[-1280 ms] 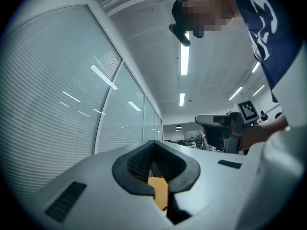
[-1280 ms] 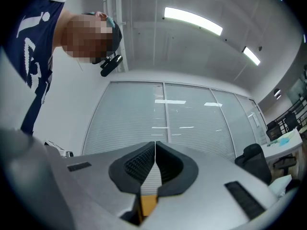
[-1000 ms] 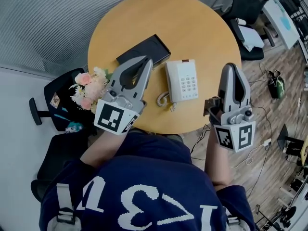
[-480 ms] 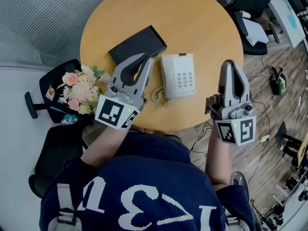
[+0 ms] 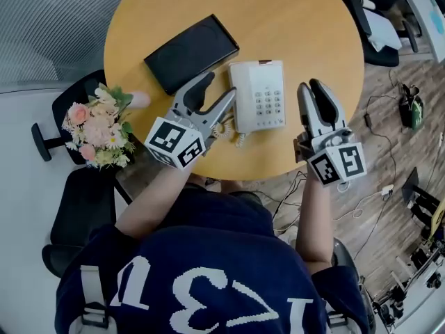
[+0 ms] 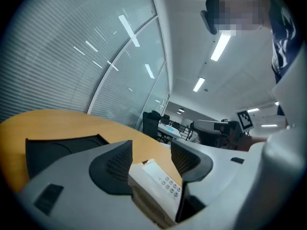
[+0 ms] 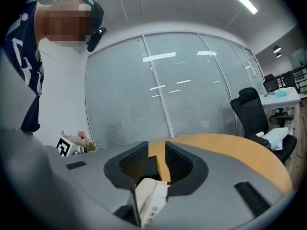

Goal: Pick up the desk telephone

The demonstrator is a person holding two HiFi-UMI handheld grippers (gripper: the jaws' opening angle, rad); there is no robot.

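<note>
Your left tool (image 5: 224,87) is spread, jaws just opening, with the left edge of the desk telephone (image 5: 259,94) between them, not pinched. Your right tool (image 5: 311,87) is slightly apart, also just opening, pinching nothing, just beside its right edge. It lies flat on the surface (image 5: 299,19)

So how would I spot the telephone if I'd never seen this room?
Find the round wooden table in the head view. Near its edge closest to the person lies the desk telephone, just right of a flat black case. It is the only white thing on the table, and it has a grid of small buttons on top.
</note>
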